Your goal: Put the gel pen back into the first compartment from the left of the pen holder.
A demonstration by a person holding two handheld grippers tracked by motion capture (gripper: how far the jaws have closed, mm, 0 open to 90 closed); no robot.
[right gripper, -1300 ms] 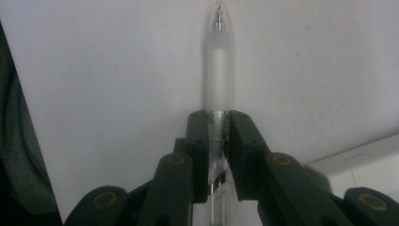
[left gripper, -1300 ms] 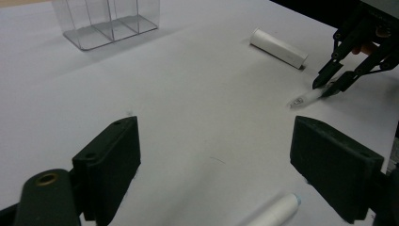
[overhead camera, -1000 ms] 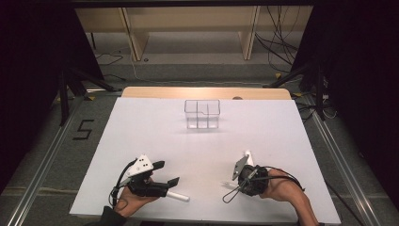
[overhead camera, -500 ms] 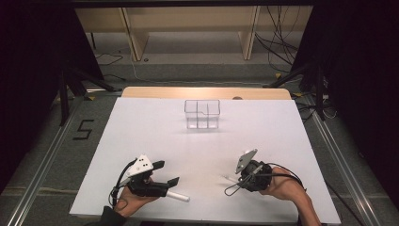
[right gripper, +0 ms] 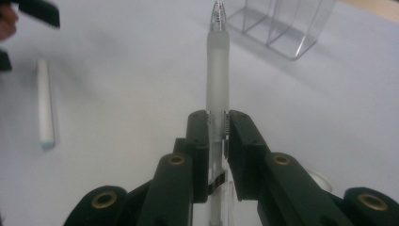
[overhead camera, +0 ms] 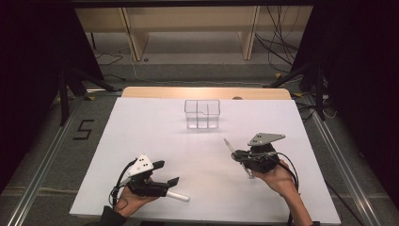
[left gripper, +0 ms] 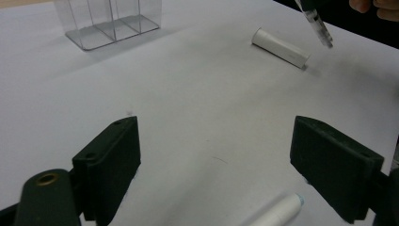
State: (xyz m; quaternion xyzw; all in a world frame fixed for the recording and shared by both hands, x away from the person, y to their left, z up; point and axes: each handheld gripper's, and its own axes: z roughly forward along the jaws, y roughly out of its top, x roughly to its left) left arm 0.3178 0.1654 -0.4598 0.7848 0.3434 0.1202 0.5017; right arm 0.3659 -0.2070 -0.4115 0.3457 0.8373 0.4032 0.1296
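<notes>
Between your right gripper's [right gripper: 217,123] pressed jaws sits the pen [right gripper: 218,80], its long axis pointing toward the clear organizer [right gripper: 277,23]; your left gripper [left gripper: 214,165] is spread.

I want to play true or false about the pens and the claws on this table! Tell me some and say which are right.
1. The right claw is squeezing a clear pen. True.
2. The left claw is holding the white marker. False: its jaws stand wide apart and the marker lies on the table beside them.
3. The see-through box has pens inside it. False: its compartments look empty.
4. The pen's tip points toward the see-through box. True.
5. A white tube lies flat on the table. True.
6. The table is black. False: it is white.
</notes>
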